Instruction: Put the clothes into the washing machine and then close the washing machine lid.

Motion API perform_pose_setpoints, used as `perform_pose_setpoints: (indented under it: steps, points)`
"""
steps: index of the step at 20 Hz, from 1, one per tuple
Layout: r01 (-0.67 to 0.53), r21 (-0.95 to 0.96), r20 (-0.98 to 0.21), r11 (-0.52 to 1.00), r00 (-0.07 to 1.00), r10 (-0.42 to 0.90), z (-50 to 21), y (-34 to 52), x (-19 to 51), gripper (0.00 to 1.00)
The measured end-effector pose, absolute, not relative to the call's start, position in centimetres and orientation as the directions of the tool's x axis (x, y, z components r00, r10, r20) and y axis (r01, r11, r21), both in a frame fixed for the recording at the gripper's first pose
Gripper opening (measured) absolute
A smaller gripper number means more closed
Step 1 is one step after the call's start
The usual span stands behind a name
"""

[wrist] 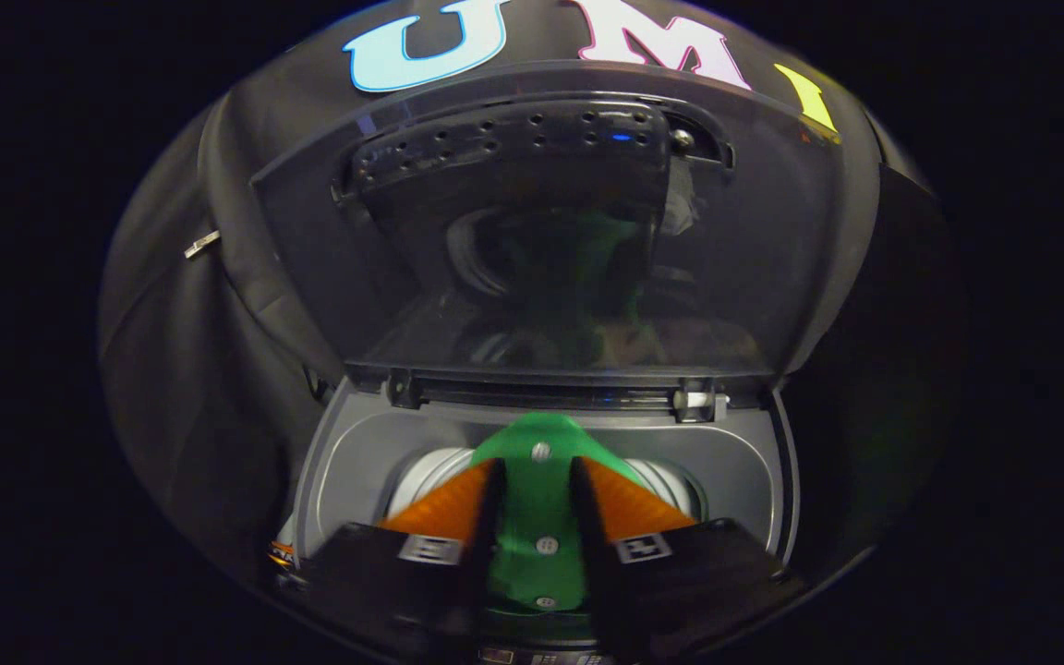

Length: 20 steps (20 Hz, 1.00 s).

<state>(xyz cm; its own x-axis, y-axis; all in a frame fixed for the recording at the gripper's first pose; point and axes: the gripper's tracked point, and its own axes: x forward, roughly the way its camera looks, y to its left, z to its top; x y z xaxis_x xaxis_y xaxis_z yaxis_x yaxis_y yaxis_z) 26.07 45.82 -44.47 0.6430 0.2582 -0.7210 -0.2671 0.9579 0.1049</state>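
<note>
A green garment (pixel 538 526) with white buttons hangs between my two fingers, and my gripper (pixel 537 471) is shut on it. It hangs right over the round drum opening (pixel 421 480) of the top-loading washing machine (pixel 356 462). The machine's dark see-through lid (pixel 550 240) stands raised upright behind the opening, beyond the fingers, and mirrors the green cloth faintly. The garment's lower part is hidden by the gripper body.
The grey rim (pixel 744 462) of the tub surrounds the drum on all sides. Lid hinges (pixel 698 402) sit at the back edge of the opening. Black cloth walls close in left, right and behind the machine.
</note>
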Motion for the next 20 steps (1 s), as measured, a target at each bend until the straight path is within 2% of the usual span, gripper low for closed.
perform_pose_setpoints:
  steps: [2,14,20]
  points:
    - [-0.265,0.088,-0.713,0.96,0.656,0.246,-43.7,45.3,26.1,1.0]
    - [-0.264,0.088,-0.63,0.96,0.732,0.259,-39.3,44.4,25.8,1.0]
    - [-0.302,0.046,-0.475,0.952,0.832,0.287,-32.9,44.5,26.5,1.0]
